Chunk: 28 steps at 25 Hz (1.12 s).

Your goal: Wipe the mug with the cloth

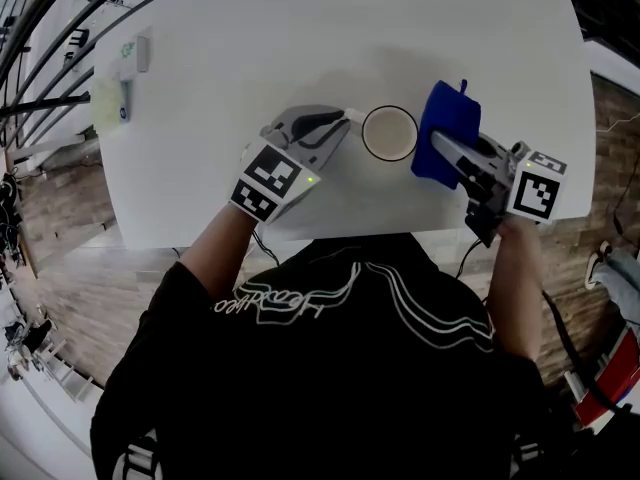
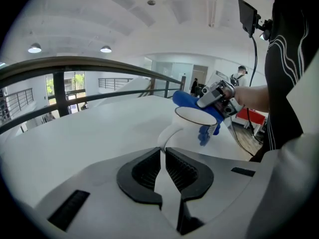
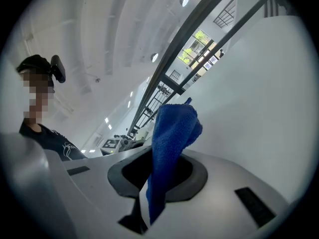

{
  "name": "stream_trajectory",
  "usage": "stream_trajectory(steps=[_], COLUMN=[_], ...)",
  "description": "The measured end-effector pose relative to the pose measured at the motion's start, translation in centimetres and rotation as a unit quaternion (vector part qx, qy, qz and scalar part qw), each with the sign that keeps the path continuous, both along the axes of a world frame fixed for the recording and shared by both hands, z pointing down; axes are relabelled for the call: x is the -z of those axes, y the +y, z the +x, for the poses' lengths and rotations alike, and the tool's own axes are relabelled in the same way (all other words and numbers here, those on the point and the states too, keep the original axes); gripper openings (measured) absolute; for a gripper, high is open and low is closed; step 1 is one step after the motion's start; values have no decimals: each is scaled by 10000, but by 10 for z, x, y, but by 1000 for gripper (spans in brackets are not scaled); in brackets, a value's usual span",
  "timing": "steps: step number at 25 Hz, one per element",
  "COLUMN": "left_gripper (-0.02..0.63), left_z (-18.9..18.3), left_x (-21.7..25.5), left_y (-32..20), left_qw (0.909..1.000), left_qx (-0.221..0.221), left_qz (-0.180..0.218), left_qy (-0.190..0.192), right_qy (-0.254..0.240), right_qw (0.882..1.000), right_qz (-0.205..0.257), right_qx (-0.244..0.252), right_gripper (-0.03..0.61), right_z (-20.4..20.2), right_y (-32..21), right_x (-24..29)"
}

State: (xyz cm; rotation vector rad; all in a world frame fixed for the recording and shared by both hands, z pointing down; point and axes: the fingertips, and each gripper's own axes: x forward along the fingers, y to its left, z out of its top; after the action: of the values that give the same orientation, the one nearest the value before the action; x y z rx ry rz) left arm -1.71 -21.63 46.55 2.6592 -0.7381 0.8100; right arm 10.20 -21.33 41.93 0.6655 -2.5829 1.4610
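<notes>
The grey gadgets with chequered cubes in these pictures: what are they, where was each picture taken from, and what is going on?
There is no robot here: a person holds a hand-held gripper in each hand. The head view looks down from a camera on the person's head at a white table. The other two views come from a camera riding on each gripper. The left gripper has its fingers closed on the handle of a white mug standing on the table. The right gripper pinches a blue cloth, held beside the mug.

Shirt point(image 1: 330, 388) back, near side: white cursive script, unreadable. Small white item point(image 1: 130, 54), far left on table point(image 1: 250, 28): green print, too small. Left gripper point(image 1: 343, 118), right gripper point(image 1: 437, 140): black-and-white square codes only.
</notes>
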Motion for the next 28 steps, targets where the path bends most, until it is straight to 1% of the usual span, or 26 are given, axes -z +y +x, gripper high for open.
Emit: stream_trajectory(steps=[6, 10, 14, 17, 20, 23, 26, 28], left_gripper=[37, 37, 37, 37, 37, 37, 37, 37], left_z=[-3, -4, -1, 2, 8, 17, 22, 21], left_x=[-2, -2, -1, 0, 1, 1, 1, 1], left_y=[9, 12, 23, 29, 25, 26, 32, 34], left_qw=[10000, 9999, 9998, 9999, 9999, 9998, 9997, 9997], left_qx=[42, -3, -52, -56, -25, -50, -83, -85], left_qz=[-43, -140, -165, -155, -162, -178, -207, -219], left_qy=[4, 34, 38, 31, 32, 19, 53, 68], right_qy=[-219, -509, -621, -547, -405, -115, 70, 287], right_qw=[9989, 9966, 9957, 9956, 9967, 9971, 9963, 9957], right_qz=[-35, -162, -192, -284, -257, -360, -463, -495], right_qx=[-416, -627, -660, -712, -660, -665, -721, -728], right_gripper=[54, 54, 54, 54, 54, 54, 54, 54], right_z=[6, 6, 4, 5, 9, 16, 20, 19], right_y=[2, 2, 9, 14, 9, 7, 9, 8], right_x=[7, 10, 7, -1, -7, -22, -32, -40])
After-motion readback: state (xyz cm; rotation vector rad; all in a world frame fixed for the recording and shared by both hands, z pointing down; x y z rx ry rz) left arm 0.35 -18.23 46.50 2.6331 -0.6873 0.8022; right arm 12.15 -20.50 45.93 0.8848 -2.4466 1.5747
